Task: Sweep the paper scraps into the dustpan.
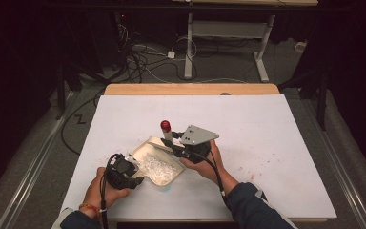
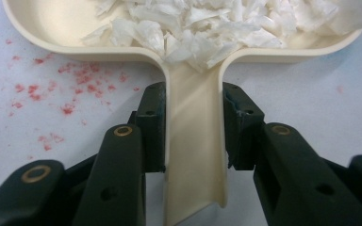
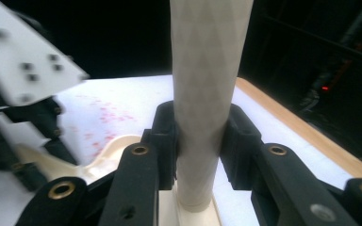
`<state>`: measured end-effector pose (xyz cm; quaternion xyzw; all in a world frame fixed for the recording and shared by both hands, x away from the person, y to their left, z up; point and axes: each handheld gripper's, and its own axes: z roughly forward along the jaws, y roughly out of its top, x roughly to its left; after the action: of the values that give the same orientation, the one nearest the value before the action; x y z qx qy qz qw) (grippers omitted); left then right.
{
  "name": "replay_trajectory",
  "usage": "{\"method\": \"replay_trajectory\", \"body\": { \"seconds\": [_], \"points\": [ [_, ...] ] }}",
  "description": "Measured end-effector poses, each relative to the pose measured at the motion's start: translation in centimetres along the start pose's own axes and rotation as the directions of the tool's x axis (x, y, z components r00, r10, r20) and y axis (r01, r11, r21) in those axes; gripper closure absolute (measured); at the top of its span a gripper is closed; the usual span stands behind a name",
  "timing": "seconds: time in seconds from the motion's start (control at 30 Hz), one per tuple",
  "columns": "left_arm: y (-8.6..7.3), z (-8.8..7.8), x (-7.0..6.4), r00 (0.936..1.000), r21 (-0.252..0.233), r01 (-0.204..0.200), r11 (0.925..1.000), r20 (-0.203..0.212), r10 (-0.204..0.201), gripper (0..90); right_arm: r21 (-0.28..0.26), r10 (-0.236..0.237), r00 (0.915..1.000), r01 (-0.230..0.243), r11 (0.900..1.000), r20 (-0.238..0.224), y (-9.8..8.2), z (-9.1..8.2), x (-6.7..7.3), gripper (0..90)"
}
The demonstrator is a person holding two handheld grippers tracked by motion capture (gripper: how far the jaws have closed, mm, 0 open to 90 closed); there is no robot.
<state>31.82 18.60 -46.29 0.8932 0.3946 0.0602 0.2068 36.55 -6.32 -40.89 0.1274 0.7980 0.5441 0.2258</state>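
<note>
A cream dustpan (image 1: 159,167) lies on the white table, heaped with white paper shreds (image 2: 207,23). My left gripper (image 2: 193,127) is shut on the pan's flat handle (image 2: 195,150), one pad on each side; from above this gripper (image 1: 124,174) sits at the pan's near left. My right gripper (image 3: 200,136) is shut on the pale round handle (image 3: 207,84) of a brush. In the high view the right gripper (image 1: 181,149) is at the pan's far right rim, and the brush handle stands up, ending in a red cap (image 1: 165,126).
Red specks (image 2: 70,84) dot the white table cover (image 1: 267,124) beside the pan and to the right of my right hand. A wooden table edge (image 1: 190,89) runs along the far side, with cables and a stand on the floor beyond.
</note>
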Motion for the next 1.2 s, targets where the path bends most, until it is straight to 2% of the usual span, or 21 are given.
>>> {"method": "replay_trajectory", "body": {
  "seconds": [0.1,0.13,0.3,0.37,0.43,0.53,0.57,0.7,0.77,0.8,1.2],
  "points": [
    [-0.1,0.0,0.1,1.0000,-0.002,0.000,1.0000,-0.002,0.000,63.5,-0.003,0.004,1.0000,-0.004,1.000,-0.001,0.1,-0.7,0.0,70.9],
    [-0.1,0.0,0.1,1.0000,-0.002,0.000,1.0000,-0.001,0.000,63.5,-0.014,0.017,0.9998,-0.017,1.000,-0.008,0.3,-1.5,0.1,70.9],
    [-0.1,0.0,0.0,1.0000,0.004,-0.004,1.0000,-0.004,0.004,63.6,-0.025,0.019,0.9998,-0.019,1.000,0.000,0.7,-3.2,0.2,70.8],
    [-0.1,0.0,0.0,1.0000,0.002,-0.001,1.0000,-0.005,0.001,63.5,-0.032,0.032,0.9995,-0.032,0.999,0.004,0.7,-4.7,0.1,70.8],
    [-0.1,0.0,0.0,1.0000,-0.001,0.004,1.0000,-0.005,-0.004,63.5,-0.034,0.038,0.9993,-0.038,0.999,0.005,0.7,-5.1,0.1,70.8],
    [-0.1,0.0,0.0,1.0000,0.001,0.002,1.0000,-0.006,-0.002,63.5,-0.027,0.043,0.9988,-0.043,0.999,0.022,0.4,-6.5,-0.1,70.9],
    [-0.1,0.0,0.0,1.0000,0.001,0.003,1.0000,-0.006,-0.003,63.5,-0.025,0.057,0.9979,-0.056,0.998,0.031,0.2,-7.5,-0.4,70.9],
    [0.0,0.0,0.0,0.9999,0.002,0.010,0.9999,-0.008,-0.010,63.5,-0.017,0.076,0.9962,-0.075,0.997,0.042,-0.1,-8.7,-0.8,70.9],
    [0.2,0.0,-0.1,0.9998,0.001,0.020,0.9998,-0.009,-0.020,63.5,-0.010,0.079,0.9953,-0.078,0.997,0.057,-0.3,-10.1,-1.1,70.8],
    [0.3,-0.1,-0.3,0.9997,0.002,0.019,0.9998,-0.012,-0.019,63.5,-0.010,0.079,0.9953,-0.078,0.997,0.057,-0.3,-10.1,-1.1,70.8],
    [0.6,0.1,-0.6,0.9990,-0.014,0.039,0.9991,-0.021,-0.039,63.5,0.012,0.108,0.9869,-0.111,0.994,0.119,-1.5,-16.0,-2.4,70.8]
  ]
}}
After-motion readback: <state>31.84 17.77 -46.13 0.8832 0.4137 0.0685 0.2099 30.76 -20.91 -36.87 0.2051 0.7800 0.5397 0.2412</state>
